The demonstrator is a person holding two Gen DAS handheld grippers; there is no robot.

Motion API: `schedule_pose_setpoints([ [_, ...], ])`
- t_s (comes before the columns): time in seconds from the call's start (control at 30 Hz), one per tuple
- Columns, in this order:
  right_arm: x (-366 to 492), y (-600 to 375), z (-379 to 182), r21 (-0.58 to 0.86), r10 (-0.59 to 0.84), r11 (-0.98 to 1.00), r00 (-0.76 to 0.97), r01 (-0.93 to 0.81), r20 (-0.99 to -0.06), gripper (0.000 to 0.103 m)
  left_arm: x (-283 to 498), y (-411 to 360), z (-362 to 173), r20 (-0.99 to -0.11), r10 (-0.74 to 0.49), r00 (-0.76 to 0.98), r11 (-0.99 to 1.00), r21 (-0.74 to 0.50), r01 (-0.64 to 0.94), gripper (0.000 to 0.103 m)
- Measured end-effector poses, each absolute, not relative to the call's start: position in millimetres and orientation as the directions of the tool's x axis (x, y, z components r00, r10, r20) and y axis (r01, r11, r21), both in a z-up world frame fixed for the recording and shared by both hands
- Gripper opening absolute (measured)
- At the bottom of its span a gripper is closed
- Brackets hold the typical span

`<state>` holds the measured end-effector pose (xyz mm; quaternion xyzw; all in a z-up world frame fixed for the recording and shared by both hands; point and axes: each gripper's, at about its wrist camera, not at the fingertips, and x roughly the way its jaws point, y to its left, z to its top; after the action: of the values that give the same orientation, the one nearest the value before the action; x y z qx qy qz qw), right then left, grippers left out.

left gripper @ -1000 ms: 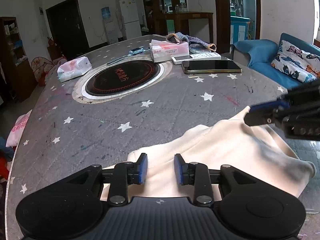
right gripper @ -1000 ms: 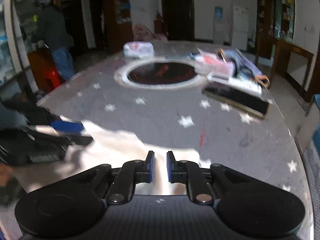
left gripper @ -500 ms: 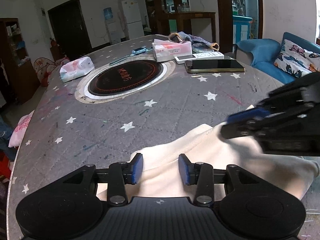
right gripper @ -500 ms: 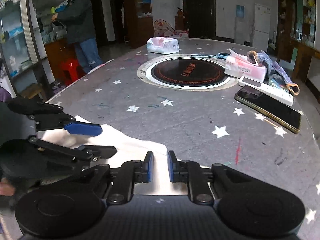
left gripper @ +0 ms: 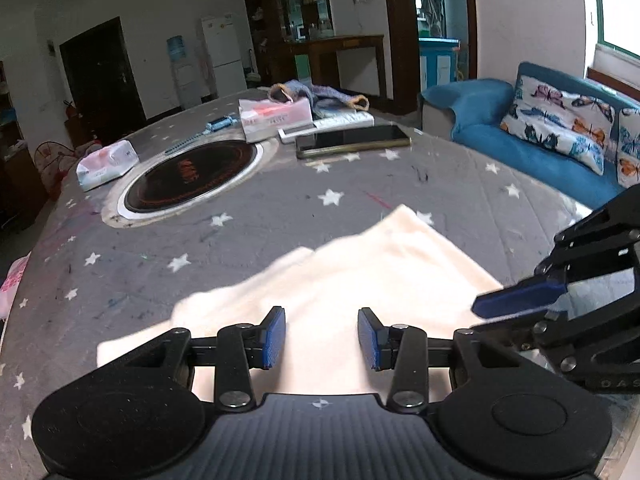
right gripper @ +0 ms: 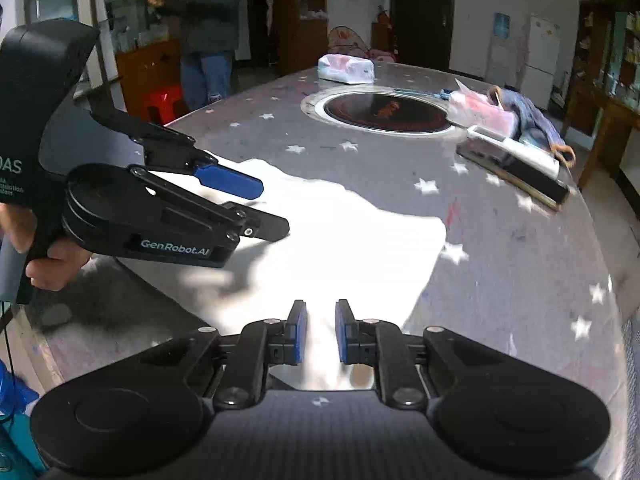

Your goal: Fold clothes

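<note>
A cream garment [left gripper: 360, 272] lies folded on the grey star-print table cover [left gripper: 140, 280], near the front edge. My left gripper [left gripper: 322, 336] hovers over its near part with the jaws open and nothing between the pads. In the right wrist view the garment [right gripper: 352, 232] is a bright white patch, and the left gripper [right gripper: 272, 208] reaches over it from the left in a person's hand [right gripper: 52, 268]. My right gripper [right gripper: 321, 330] is all but shut, with a narrow slit through which the cloth shows. From the left wrist view it [left gripper: 480, 318] sits at the garment's right edge. Whether it pinches fabric is unclear.
Farther back on the table are a round black hob [left gripper: 192, 172], a tissue pack [left gripper: 106, 160], a tissue box [left gripper: 276, 118], a dark phone [left gripper: 352, 140] and a remote. A blue sofa [left gripper: 520, 148] stands to the right. A person [right gripper: 208, 20] stands beyond the table's far left.
My left jaws have spread wider. The right gripper swept in over the middle of the garment, then drew back to its right edge. Both views have shifted sideways.
</note>
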<state>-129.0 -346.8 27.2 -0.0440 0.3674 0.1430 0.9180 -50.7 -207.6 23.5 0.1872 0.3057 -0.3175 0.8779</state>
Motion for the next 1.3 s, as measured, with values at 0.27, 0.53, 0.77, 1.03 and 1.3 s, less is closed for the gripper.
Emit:
schedule_pose_setpoints([
  [0.27,-122.3,-357.1,39.1,0.083,0.264,0.956,0.704,-0.280,-0.660,0.016,-67.8,-179.7,30.7,-0.636,-0.439,0.635,0.765,0.107,0.636,0.045],
  [0.53,-77.9,-337.1,38.4,0.113,0.292,0.951,0.713,-0.288,-0.637,0.017,-70.3,-136.5,32.0,-0.625,-0.381,0.681,0.831,0.092,0.549,0.045],
  [0.77,-40.7,-330.9,15.2,0.102,0.235,0.968,0.694,-0.228,-0.681,0.020,-43.1,-103.5,21.0,-0.649,-0.313,0.693,0.883,0.069,0.463,0.046],
  [1.03,-61.0,-325.8,29.7,0.068,0.237,0.964,0.721,-0.256,-0.651,0.024,-33.3,-85.6,26.3,-0.633,-0.329,0.701,0.909,-0.010,0.417,0.046],
  [1.3,-92.3,-290.1,34.5,0.018,0.292,0.930,0.710,-0.367,-0.641,0.028,-32.5,-66.7,28.5,-0.624,-0.261,0.737,0.942,0.003,0.336,0.046],
])
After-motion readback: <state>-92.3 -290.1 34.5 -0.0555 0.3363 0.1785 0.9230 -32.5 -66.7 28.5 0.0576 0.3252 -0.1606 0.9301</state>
